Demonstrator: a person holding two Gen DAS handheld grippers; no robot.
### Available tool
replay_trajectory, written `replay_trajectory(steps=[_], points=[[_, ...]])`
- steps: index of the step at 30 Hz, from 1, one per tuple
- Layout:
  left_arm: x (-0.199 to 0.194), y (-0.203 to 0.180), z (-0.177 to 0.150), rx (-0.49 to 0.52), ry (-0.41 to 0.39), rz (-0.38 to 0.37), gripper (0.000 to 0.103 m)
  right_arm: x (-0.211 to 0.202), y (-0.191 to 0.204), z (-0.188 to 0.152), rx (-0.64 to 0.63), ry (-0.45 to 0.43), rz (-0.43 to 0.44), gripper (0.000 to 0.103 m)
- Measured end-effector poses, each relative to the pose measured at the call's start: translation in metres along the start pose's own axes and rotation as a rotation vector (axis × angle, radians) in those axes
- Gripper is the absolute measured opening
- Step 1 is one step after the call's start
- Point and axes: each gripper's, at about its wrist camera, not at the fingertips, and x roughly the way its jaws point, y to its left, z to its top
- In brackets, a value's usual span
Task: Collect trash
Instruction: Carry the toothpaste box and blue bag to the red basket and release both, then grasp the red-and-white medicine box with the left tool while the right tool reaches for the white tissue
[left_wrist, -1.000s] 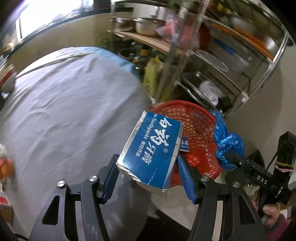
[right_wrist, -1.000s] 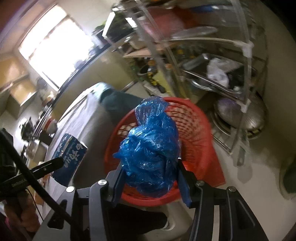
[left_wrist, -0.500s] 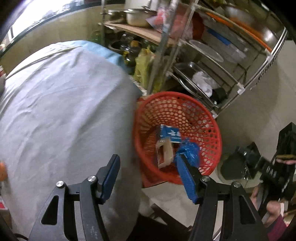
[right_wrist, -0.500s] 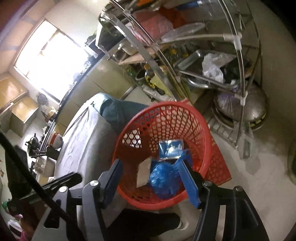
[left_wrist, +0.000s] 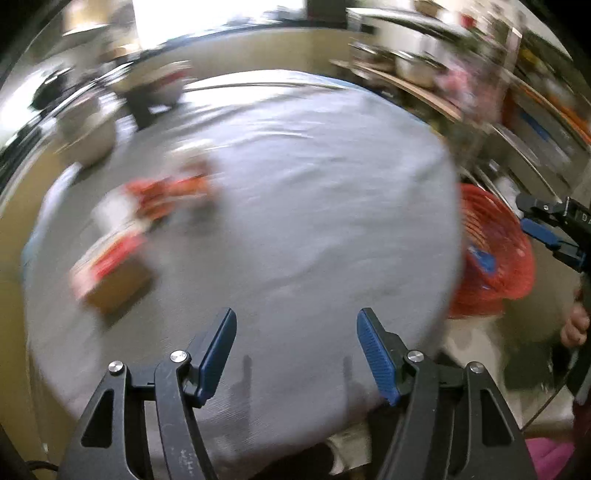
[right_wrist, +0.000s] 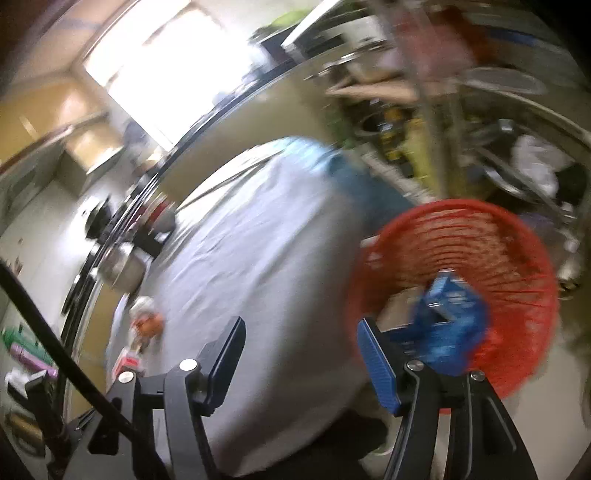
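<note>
My left gripper (left_wrist: 296, 334) is open and empty above the near side of the grey-clothed table (left_wrist: 295, 206). My right gripper (right_wrist: 301, 345) is open and empty near the table's right edge; it also shows in the left wrist view (left_wrist: 543, 229). The red mesh basket (right_wrist: 513, 258) stands beside the table and holds the blue toothpaste box (right_wrist: 452, 291) and the blue plastic bag (right_wrist: 443, 339). The basket also shows in the left wrist view (left_wrist: 498, 258). Trash lies on the table's left: a brown and red box (left_wrist: 110, 273) and red-orange wrappers (left_wrist: 170, 195). Both views are blurred.
A metal rack (right_wrist: 498, 122) with pans and dishes stands behind the basket. A metal pot (right_wrist: 122, 269) and dark items sit at the table's far left edge. A counter and bright window (left_wrist: 218, 14) lie beyond.
Both grippers let go of the toothpaste box and blue bag, which now lie in the basket. Both have swung left from the basket toward the table.
</note>
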Motion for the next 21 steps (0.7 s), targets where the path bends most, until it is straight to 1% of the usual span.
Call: replay_trajectory(steps=[2,4,6,7,9,10,11,12,14,15,16,18,21], points=[[-0.011,0.031,-0.008,-0.055,-0.026,0.049,0.069,0.013,0.025,-0.005,-0.046,0.03,0.026,0.067],[-0.022,0.068,-0.015,-0.115,-0.061,0.117,0.07,0.025,0.05,-0.012,-0.099,0.062,0.049,0.067],[-0.031,0.101,-0.018,-0.163,-0.1,0.17,0.074,0.036,0.071,-0.022,-0.142,0.095,0.072,0.067],[-0.035,0.119,-0.019,-0.186,-0.119,0.198,0.074,0.04,0.08,-0.028,-0.162,0.115,0.084,0.067],[-0.039,0.143,-0.017,-0.209,-0.147,0.215,0.075,0.047,0.096,-0.038,-0.2,0.148,0.093,0.067],[-0.041,0.153,-0.015,-0.209,-0.171,0.204,0.076,0.049,0.099,-0.041,-0.211,0.156,0.094,0.067],[-0.041,0.162,-0.013,-0.2,-0.191,0.178,0.084,0.052,0.104,-0.044,-0.221,0.166,0.094,0.067],[-0.039,0.166,-0.011,-0.195,-0.198,0.159,0.088,0.054,0.106,-0.046,-0.227,0.175,0.092,0.067],[-0.031,0.179,-0.002,-0.185,-0.21,0.1,0.088,0.058,0.11,-0.047,-0.23,0.19,0.09,0.067],[-0.025,0.178,0.003,-0.177,-0.209,0.073,0.088,0.059,0.112,-0.048,-0.232,0.193,0.086,0.067],[-0.017,0.183,0.009,-0.168,-0.199,0.03,0.088,0.06,0.113,-0.047,-0.234,0.195,0.081,0.067],[-0.01,0.185,0.016,-0.155,-0.187,-0.017,0.088,0.059,0.114,-0.049,-0.236,0.199,0.072,0.067],[0.002,0.185,0.028,-0.11,-0.181,-0.113,0.088,0.061,0.115,-0.049,-0.229,0.206,0.059,0.067]])
